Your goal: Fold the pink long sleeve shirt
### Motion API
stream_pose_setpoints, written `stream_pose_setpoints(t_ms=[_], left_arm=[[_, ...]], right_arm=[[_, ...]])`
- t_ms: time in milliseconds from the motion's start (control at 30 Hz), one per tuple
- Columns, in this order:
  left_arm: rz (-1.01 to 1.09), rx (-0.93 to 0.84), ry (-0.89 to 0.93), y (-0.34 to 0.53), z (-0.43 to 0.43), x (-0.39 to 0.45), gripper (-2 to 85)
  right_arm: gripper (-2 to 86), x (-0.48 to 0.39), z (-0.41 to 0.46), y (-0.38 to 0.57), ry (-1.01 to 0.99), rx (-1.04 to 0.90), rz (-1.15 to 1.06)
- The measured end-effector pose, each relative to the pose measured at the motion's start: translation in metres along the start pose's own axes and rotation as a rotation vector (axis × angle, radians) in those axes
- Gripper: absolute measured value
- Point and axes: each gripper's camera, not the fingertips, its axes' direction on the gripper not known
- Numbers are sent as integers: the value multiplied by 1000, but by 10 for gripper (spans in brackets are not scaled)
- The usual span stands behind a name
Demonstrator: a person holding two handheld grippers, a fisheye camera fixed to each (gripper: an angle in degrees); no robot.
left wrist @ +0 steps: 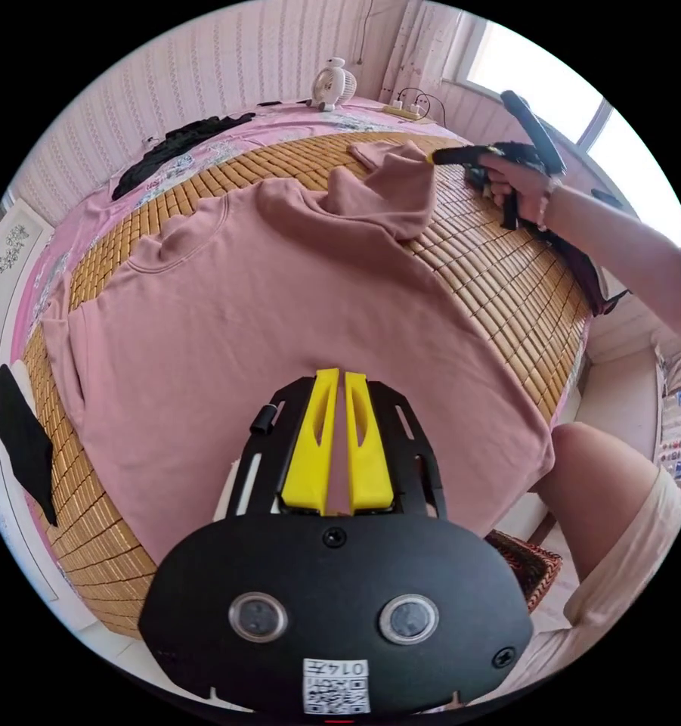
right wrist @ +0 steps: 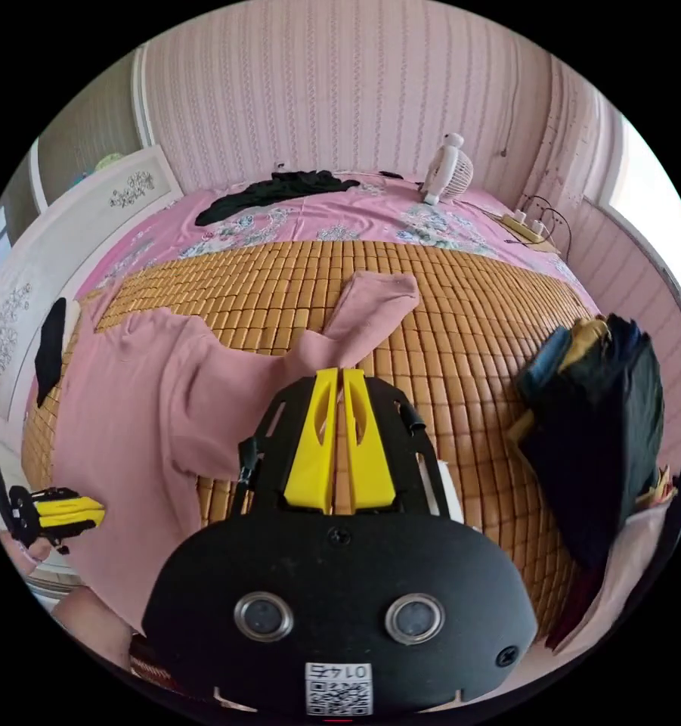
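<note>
1. We see the pink shirt (left wrist: 280, 302) spread flat, front down or up we cannot tell, on the bamboo mat (left wrist: 506, 280) that covers the bed; its hem hangs over the near edge of the mat.
2. One sleeve (right wrist: 355, 318) is bent back and lies across the mat beside the shirt's body, with the cuff pointing toward the far wall.
3. In the left gripper view, the left gripper (left wrist: 338, 378) hovers over the lower part of the shirt, its yellow jaws drawn nearly together with only a narrow slit between them; we see no cloth pinched there.
4. The right gripper (right wrist: 338, 374) sits above the bent sleeve, its jaws likewise almost closed and holding nothing that we can make out.
5. In the left gripper view, a hand (left wrist: 525, 189) holds the right gripper near the sleeve's cuff.
6. A small white fan (right wrist: 446, 170) stands at the far side of the bed, and black clothes (right wrist: 280, 189) lie on the flowered pink sheet (right wrist: 370, 215).
7. A dark pile of clothes (right wrist: 597, 423) rests on the mat's right edge.
</note>
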Motion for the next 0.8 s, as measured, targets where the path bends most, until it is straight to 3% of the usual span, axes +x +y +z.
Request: stream_pose_setpoints(t_ms=[100,200,367,533,667,733,800], left_arm=[[-8,58,77,-22,-11,4,10],[-15,68,119,-57,-4,5,16],[61,89,107,-139,35,10,37],[126,61,94,-207,78,29,57],[177,44,50,-243,118,47,60],[192,-2,39,-253,138,52,61],[203,-58,11,-256,155,55,60]], right_arm=[[36,14,-42,65,-34,-149,66],[74,39,-60,111,61,-263,124],[104,105,-46,132,146,-238,368],[114,174,5,117,241,-88,587],[81,191,37,105,168,-103,572],[15,186,38,100,134,-151,435],[5,180,28,105,98,-210,363]])
